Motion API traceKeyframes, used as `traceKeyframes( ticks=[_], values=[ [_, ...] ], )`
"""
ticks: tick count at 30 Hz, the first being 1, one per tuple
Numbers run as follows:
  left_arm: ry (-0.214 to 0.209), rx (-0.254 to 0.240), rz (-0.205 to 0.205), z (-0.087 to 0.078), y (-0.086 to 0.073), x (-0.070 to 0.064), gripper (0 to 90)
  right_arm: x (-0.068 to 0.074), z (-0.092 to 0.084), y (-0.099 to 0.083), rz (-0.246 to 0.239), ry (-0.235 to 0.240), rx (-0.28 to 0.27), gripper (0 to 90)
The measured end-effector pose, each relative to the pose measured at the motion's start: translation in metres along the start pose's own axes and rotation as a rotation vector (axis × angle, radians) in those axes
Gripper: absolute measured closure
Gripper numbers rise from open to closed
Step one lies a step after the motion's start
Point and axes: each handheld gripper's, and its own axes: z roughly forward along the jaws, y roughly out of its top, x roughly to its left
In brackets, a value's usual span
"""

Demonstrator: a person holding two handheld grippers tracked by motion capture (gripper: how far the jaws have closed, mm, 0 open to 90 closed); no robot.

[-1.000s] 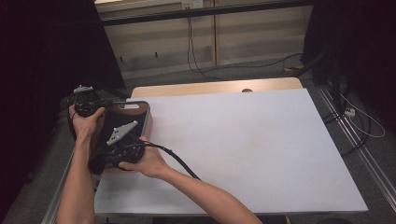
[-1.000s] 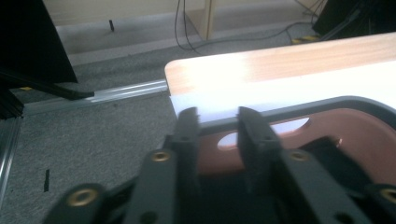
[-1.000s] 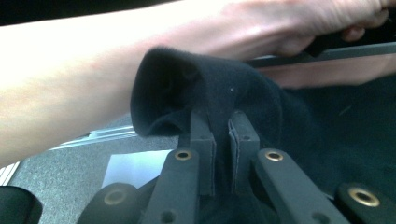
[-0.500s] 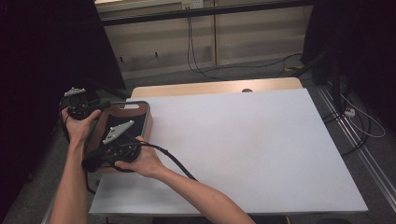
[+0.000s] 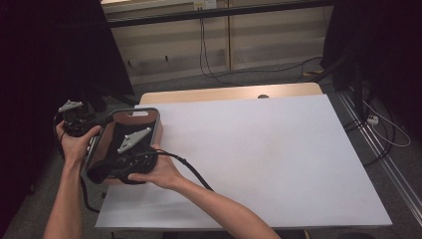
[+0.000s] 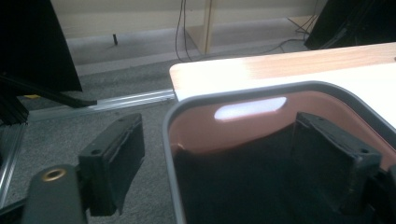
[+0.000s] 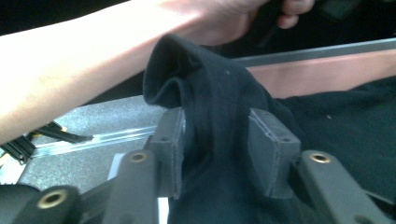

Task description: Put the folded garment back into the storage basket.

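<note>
A brown basket (image 5: 135, 111) with a grey rim sits at the table's left edge with black cloth (image 5: 113, 142) in it. My left gripper (image 5: 103, 121) is at the basket's far left corner. In the left gripper view its jaws (image 6: 219, 156) have just been opening and straddle the rim (image 6: 243, 91), one pad outside and one over the cloth (image 6: 243, 182), touching neither. My right gripper (image 5: 99, 174) lies in the basket. Its jaws (image 7: 215, 144) have just been opening, and a raised fold of the cloth (image 7: 205, 84) still stands between the pads.
A white sheet (image 5: 259, 159) covers most of the wooden table (image 5: 229, 93). Grey carpet with an aluminium rail (image 6: 116, 100) and loose cables (image 5: 383, 129) surrounds the table. Dark curtains (image 5: 54, 55) hang at the left and far right.
My left hand has drawn back to the left from the basket's corner while its jaws spread. The right hand and the basket have stayed in place.
</note>
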Motion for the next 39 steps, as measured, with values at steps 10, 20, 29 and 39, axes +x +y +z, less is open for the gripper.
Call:
traceKeyframes(
  ticks=[10,20,29,39],
  values=[
    [0.001,-0.011,0.08,-0.028,-0.024,-0.021,15.3,0.005,-0.038,-0.023,-0.028,-0.03,0.005,49.0],
    [-0.033,-0.058,0.08,-0.067,-0.047,-0.035,13.5,0.006,-0.043,-0.036,-0.068,-0.074,0.059,55.5],
    [-0.066,-0.081,0.033,-0.102,-0.072,-0.044,18.7,0.018,-0.042,-0.042,-0.12,-0.076,0.067,54.4],
    [-0.118,-0.07,-0.026,-0.109,-0.087,-0.053,23.8,0.011,-0.033,-0.034,-0.139,-0.128,0.065,55.9]
  ],
)
